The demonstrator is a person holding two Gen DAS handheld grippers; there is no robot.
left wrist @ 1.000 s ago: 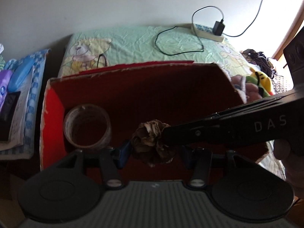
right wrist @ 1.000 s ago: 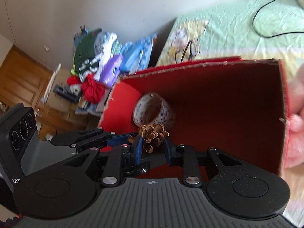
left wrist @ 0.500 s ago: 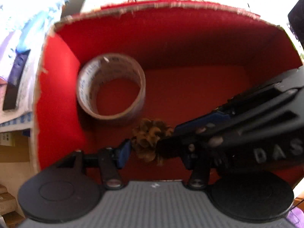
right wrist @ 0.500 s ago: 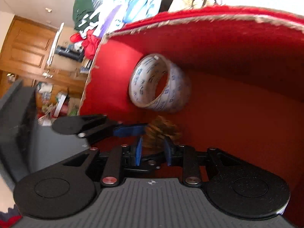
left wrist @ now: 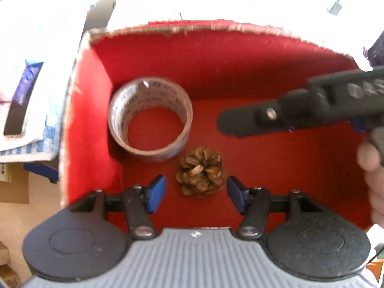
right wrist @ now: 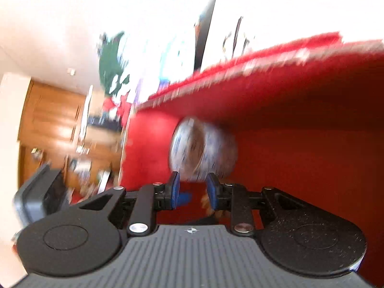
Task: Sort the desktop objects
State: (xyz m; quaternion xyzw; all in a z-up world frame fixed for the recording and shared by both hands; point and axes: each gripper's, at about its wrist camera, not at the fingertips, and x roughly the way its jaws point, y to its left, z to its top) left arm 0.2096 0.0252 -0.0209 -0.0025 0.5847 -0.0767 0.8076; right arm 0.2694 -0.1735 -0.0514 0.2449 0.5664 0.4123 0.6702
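Two things lie on the floor of the red cardboard box (left wrist: 100, 110): a roll of clear packing tape (left wrist: 150, 120) set on its flat side toward the far left corner, close to the left wall, and a brown pine cone (left wrist: 201, 171) just beside the roll's near right edge, about midway along the near side of the floor. From the left wrist view, the left gripper (left wrist: 195, 193) hangs over the near edge of the box with its blue-padded fingers spread wide; the pine cone sits between them, with a gap of red floor on each side, so nothing is grasped. The right gripper (left wrist: 224, 123) reaches in from the right edge of the box, above the floor and well clear of the cone, with part of a hand (left wrist: 369, 158) behind it. The right wrist view is heavily smeared by motion: the right gripper (right wrist: 193, 189) shows its blue pads a little apart with red floor between them, and it appears to hold nothing. The tape roll (right wrist: 204, 151) shows there as a blurred ring beyond the fingertips against the left wall (right wrist: 148, 148) of the box.
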